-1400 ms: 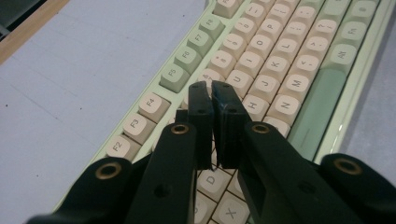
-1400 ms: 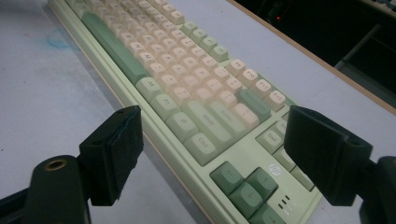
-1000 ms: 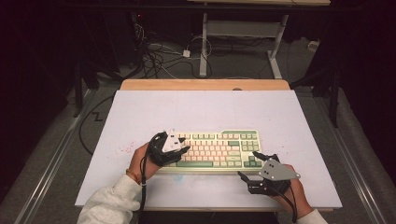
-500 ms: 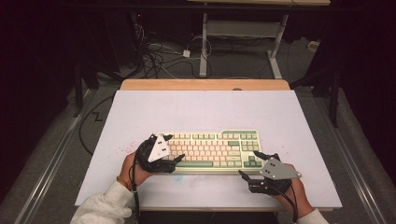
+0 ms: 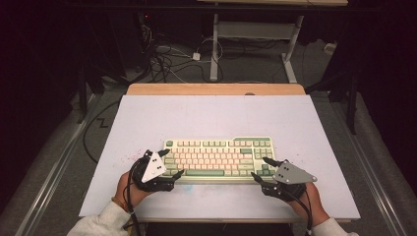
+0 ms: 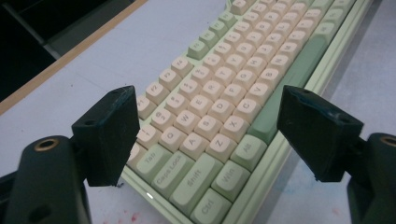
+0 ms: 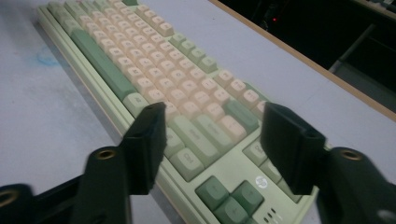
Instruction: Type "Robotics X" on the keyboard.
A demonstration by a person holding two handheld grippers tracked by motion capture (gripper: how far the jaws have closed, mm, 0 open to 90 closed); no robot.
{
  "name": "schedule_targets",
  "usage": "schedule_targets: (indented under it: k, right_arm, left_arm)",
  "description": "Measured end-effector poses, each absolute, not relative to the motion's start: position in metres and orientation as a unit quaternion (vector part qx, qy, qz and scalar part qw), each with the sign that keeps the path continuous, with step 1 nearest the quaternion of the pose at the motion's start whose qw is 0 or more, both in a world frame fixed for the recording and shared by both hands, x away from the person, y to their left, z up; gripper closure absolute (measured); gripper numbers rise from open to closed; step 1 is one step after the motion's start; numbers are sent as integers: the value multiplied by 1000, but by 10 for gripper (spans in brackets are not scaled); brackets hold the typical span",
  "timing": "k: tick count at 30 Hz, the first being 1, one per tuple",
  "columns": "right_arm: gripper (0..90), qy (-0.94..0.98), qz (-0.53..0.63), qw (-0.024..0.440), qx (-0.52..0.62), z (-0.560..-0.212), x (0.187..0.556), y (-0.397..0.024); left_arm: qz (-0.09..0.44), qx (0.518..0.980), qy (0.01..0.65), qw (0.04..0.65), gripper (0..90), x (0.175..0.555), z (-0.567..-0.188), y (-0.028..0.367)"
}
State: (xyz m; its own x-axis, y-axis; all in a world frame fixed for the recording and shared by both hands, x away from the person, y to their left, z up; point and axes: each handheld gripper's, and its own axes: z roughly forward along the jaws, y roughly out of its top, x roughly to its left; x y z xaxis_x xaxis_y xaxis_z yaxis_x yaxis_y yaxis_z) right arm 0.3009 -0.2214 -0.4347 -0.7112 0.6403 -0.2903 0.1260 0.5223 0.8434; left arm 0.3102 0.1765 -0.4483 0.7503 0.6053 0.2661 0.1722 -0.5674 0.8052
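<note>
Keyboard [image 5: 220, 158] on the table [image 5: 211, 115], its ends between the spread, empty jaws of the left gripper [image 5: 170, 163], just opened, and the right gripper [image 5: 260, 168], just narrowing.

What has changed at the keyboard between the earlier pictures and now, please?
The left gripper has slid left along the keyboard to its left end, and its fingers have just been opening, now straddling that end without pressing. The right gripper kept its place at the right end; its fingers have just been closing. The keyboard and table stayed put.
</note>
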Motion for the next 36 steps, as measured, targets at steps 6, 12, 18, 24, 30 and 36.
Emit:
schedule_targets:
  k: [6, 12, 18, 24, 30, 36]
  right_arm:
    - [691, 834, 430, 264, 224, -431, 315, -210]
    - [884, 847, 418, 242, 224, -427, 328, -195]
    - [900, 860, 401, 233, 214, -426, 345, -170]
    - [900, 868, 392, 222, 207, -427, 363, -141]
    - [900, 885, 366, 212, 195, -435, 377, -117]
    - [900, 893, 344, 209, 201, -444, 387, -107]
  left_arm:
    - [269, 844, 237, 400, 202, 303, -454, 184]
    - [268, 843, 244, 399, 202, 297, -458, 190]
    - [261, 845, 252, 394, 202, 294, -462, 196]
    - [257, 844, 259, 393, 202, 291, -463, 200]
    - [254, 846, 261, 389, 202, 290, -465, 203]
    - [252, 847, 258, 390, 202, 290, -465, 202]
